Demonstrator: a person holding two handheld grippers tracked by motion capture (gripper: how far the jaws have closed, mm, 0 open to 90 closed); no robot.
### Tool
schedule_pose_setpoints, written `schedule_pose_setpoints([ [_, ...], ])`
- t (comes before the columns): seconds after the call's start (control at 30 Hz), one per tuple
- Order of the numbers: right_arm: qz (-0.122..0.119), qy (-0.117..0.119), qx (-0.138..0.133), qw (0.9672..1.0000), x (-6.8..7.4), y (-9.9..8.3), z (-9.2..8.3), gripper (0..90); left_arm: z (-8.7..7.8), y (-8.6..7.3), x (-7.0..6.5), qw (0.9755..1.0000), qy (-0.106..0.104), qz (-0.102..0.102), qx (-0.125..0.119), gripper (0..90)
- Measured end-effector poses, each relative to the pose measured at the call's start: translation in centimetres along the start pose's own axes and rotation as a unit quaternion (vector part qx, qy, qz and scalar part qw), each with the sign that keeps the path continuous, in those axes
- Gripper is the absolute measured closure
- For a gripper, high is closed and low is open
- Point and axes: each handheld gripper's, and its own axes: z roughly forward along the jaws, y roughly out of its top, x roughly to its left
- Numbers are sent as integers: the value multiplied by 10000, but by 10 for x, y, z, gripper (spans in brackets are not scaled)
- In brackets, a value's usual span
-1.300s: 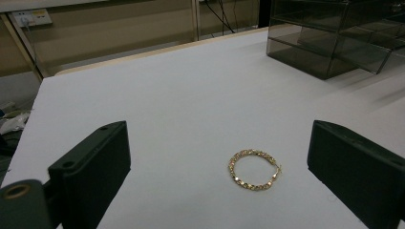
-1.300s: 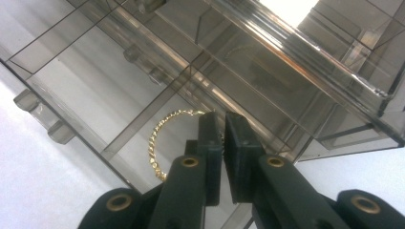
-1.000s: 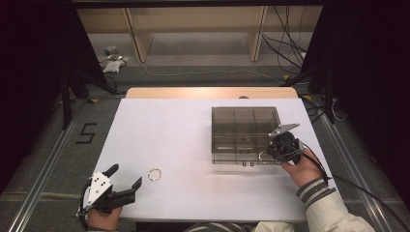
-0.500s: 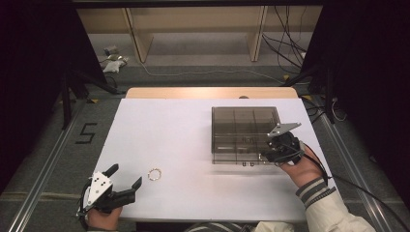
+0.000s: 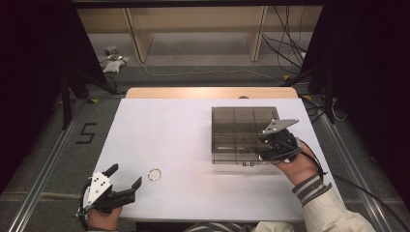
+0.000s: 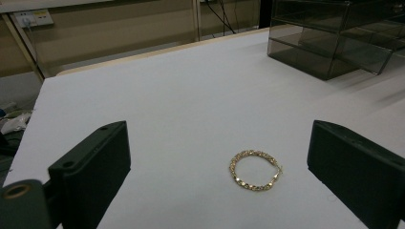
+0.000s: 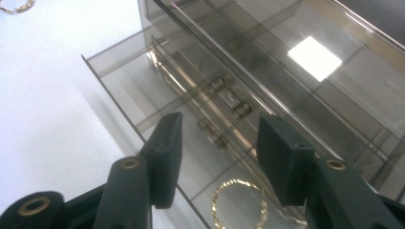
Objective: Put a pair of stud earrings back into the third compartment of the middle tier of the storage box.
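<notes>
A smoky clear drawer box (image 5: 241, 121) stands on the right of the white table (image 5: 193, 121). Its lowest drawer (image 7: 124, 81) is pulled out, and a gold chain (image 7: 239, 205) lies in it. My right gripper (image 5: 261, 151) (image 7: 220, 126) hovers over that drawer. It is open, its jaws have just been opening, and nothing is between them. A gold bracelet (image 5: 154, 174) (image 6: 254, 170) lies on the table at front left. My left gripper (image 5: 127, 175) (image 6: 217, 143) rests just short of it, open wide and empty.
The box (image 6: 334, 43) has small round knobs (image 7: 241, 109) on its drawer fronts. The bracelet (image 7: 16, 5) is far to the left of the box. Beyond the table's far edge are a wooden shelf frame (image 5: 193, 29) and cables on the floor.
My right gripper has lifted slightly at the front of the box. The left gripper and the bracelet on the table have not moved.
</notes>
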Motion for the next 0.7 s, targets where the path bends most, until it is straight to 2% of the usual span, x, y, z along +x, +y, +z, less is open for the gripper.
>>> schedule_pose_setpoints([
  [0.43,-162,147,-64,9997,10,10,6,529,0,0,0,10000,2,2,1,70],
  [0.7,-321,350,-149,9988,23,24,12,533,0,0,0,10000,4,-1,10,70],
])
